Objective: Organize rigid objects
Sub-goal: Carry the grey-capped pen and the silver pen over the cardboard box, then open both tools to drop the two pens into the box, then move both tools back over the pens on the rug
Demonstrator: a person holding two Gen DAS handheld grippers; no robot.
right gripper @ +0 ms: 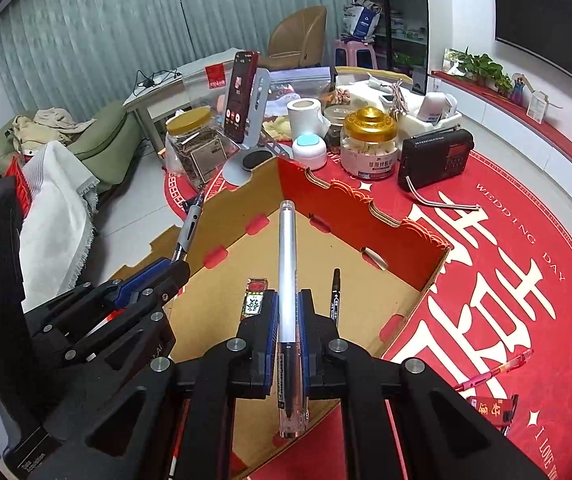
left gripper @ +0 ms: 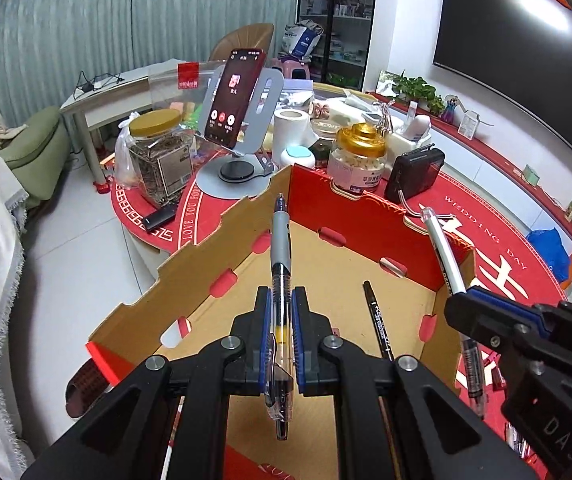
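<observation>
1. Both views are bright and evenly lit by indoor light from above; colours read clearly.
2. A white glare patch sits on the dark wall screen (left gripper: 498,20) in the left wrist view.
3. Shadows are soft and short inside the cardboard box (left gripper: 326,256).
4. Strong fisheye bending curves the red desk (right gripper: 526,280) and the curtain (left gripper: 85,20); black vignette fills the corners.
5. The curtain looks streaked with slight motion blur; the near parts of each hand-held gripper stay fairly sharp.

Phone (left gripper: 233,96) on stand, perhaps radio (left gripper: 416,172)
</observation>
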